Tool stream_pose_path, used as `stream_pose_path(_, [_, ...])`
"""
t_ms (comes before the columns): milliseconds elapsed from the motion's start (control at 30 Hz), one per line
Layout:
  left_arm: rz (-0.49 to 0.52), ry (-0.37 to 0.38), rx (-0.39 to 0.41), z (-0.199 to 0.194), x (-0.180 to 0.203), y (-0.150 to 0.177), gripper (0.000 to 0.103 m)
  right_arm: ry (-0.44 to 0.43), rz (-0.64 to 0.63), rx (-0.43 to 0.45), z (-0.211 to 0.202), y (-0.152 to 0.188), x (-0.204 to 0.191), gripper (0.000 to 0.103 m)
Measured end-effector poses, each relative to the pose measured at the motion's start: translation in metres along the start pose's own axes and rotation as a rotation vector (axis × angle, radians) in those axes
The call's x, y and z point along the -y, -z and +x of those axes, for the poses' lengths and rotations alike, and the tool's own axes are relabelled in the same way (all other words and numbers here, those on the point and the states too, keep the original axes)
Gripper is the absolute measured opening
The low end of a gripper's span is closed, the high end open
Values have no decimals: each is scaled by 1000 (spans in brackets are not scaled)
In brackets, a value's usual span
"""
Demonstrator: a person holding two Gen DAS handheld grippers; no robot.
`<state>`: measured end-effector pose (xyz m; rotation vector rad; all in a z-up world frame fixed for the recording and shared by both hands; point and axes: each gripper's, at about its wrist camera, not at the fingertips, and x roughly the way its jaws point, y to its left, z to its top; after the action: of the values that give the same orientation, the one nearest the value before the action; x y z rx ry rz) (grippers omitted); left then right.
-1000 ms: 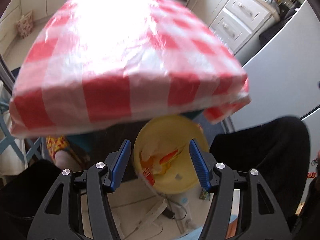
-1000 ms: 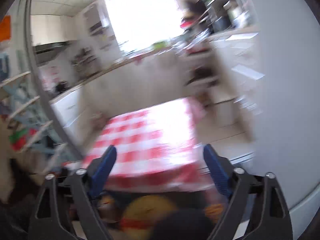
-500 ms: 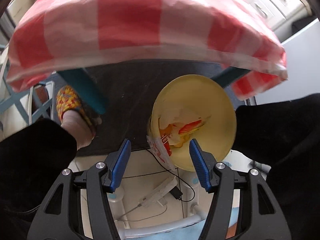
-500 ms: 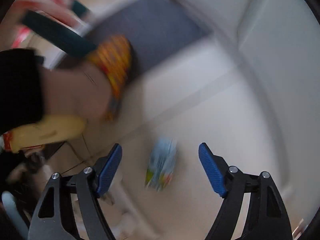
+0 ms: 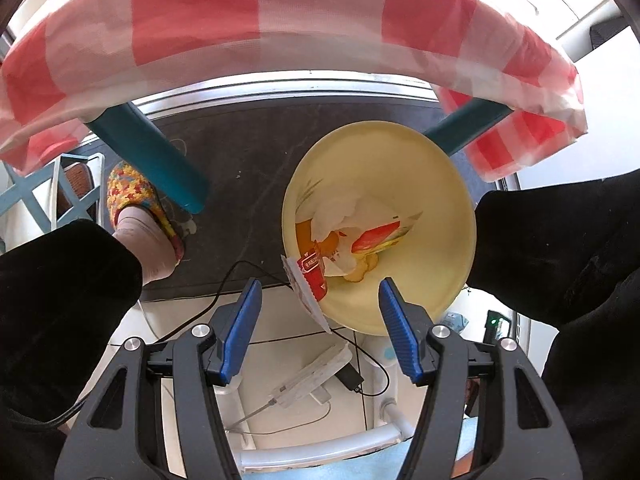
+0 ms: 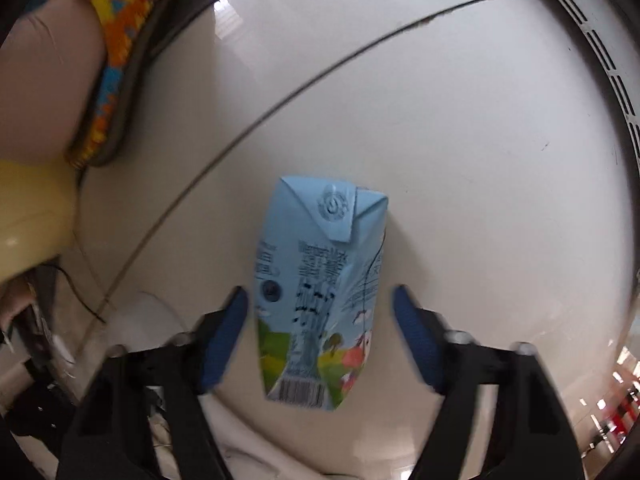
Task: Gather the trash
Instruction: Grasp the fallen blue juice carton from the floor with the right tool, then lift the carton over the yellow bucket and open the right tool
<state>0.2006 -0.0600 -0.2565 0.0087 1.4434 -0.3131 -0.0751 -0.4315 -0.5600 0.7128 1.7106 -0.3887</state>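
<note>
The right gripper (image 6: 318,316) is positioned low over the tiled floor (image 6: 460,140), with its jaws spread wide and nothing yet held. A light blue drink carton (image 6: 320,292) lies flat on the floor between the blue pads, its folded top pointing away from the camera and its barcode end nearest. Clearance is visible on both sides of the carton, so no contact has been made. The carton's long axis runs roughly along the fingers, which suits a grip across the narrower faces.

The left gripper (image 5: 318,330) is held above a yellow bin (image 5: 400,160) that stands on a dark mat (image 5: 248,140) beneath a counter covered by a red-and-white checked cloth (image 5: 256,20). Its jaws are likewise wide open and empty. Wrappers and paper (image 5: 352,240) already lie inside the bin, and one red-and-white wrapper (image 5: 310,280) hangs over its near rim. The bin's side appears at the left edge of the right wrist view, so the carton lies near it.

The next step is judged to be closing on the carton. A thin-walled carton may crush or slip if squeezed off-centre.
</note>
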Motion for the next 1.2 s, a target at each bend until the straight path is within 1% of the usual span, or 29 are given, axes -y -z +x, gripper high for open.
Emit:
stream_pose_path(100, [-14,14,22,-7,-2,0,58,-15,-16,6,-1,2,3,55])
stream_pose_path(167, [-18,23,28,-9,-3,0,58,-39,-4,13,-9,3,7,55])
stream_pose_path(267, [-24,44,49,-14,-4,0,58,-106,53,75,-41,0,22,55])
stream_pose_path(333, [-27,56,62,-17,-4,-2,58,-146,68,151,-77,-2,27,55])
stream_pose_path(400, [-28,64,71,-20,-3,-2,58,-168,50,252,-121,-4,28,55])
stream_pose_path(500, [-32,68,81,-24,-4,-1,57,-202,5,461,-215,-15,22,55])
stream_pose_path(567, [-39,81,96,-30,-5,-1,58,-231,-47,648,-300,-21,20,55])
stream_pose_path(667, [-52,84,114,-37,-10,1,58,-275,-144,896,-415,-14,-8,55])
stream_pose_path(733, [-64,86,110,-39,-16,2,58,-344,-219,1050,-489,1,-35,55])
stream_pose_path(767, [-76,88,99,-38,-20,3,58,-378,-246,1096,-512,7,-44,55])
stream_pose_path(800, [-86,90,94,-38,-23,3,58,-441,-289,1155,-544,19,-61,55])
stream_pose_path(867, [-109,100,80,-37,-29,5,57,-532,-366,1214,-581,41,-91,55])
stream_pose_path(900, [-113,102,78,-37,-31,6,58,-559,-403,1228,-590,51,-107,55])
stream_pose_path(933, [-120,105,80,-38,-34,7,58,-581,-457,1236,-596,61,-131,55])
stream_pose_path(967, [-127,108,80,-39,-36,7,58,-594,-492,1227,-592,70,-148,55])
stream_pose_path(1000, [-132,114,78,-39,-38,7,58,-607,-528,1204,-583,70,-169,55])
stream_pose_path(1033, [-143,123,75,-39,-40,7,57,-604,-571,1167,-567,76,-194,55])
stream_pose_path(1067, [-154,130,72,-38,-41,7,58,-592,-593,1134,-549,80,-209,55])
stream_pose_path(1100, [-162,132,73,-38,-42,8,58,-588,-612,1067,-521,78,-231,55])
stream_pose_path(1133, [-171,135,76,-39,-44,8,57,-577,-618,1019,-500,74,-244,55])
stream_pose_path(1167, [-176,138,80,-39,-45,9,57,-557,-624,960,-480,63,-263,55])
stream_pose_path(1200, [-179,141,85,-41,-46,9,58,-513,-640,888,-449,56,-281,55])
